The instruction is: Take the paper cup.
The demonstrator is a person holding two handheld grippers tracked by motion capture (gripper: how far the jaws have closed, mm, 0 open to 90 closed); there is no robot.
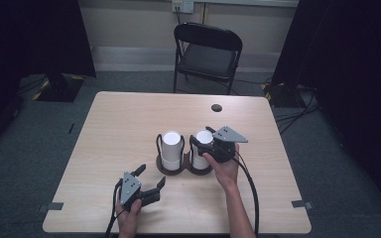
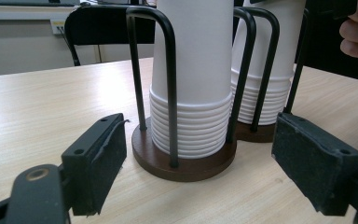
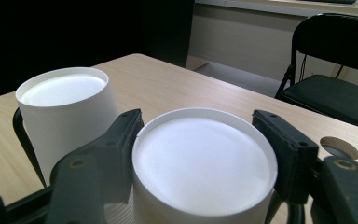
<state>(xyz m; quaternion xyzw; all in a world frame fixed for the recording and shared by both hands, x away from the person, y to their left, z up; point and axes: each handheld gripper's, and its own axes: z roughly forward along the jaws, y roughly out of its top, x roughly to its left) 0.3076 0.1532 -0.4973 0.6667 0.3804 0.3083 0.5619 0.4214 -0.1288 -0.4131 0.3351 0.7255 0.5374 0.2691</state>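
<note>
White upturned cup stack [image 3: 204,165], right gripper [image 3: 200,140] fingers clamping it, left gripper [image 2: 205,158] spread.

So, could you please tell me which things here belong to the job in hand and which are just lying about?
In the job:
right cup stack, clamped by the right gripper
left cup stack
cup holder
left gripper, open, near the holder

Lying about:
folding chair
table's cable hole

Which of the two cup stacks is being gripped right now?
The right-hand stack: the right gripper clamps its top cup; the other stack stands untouched.
</note>
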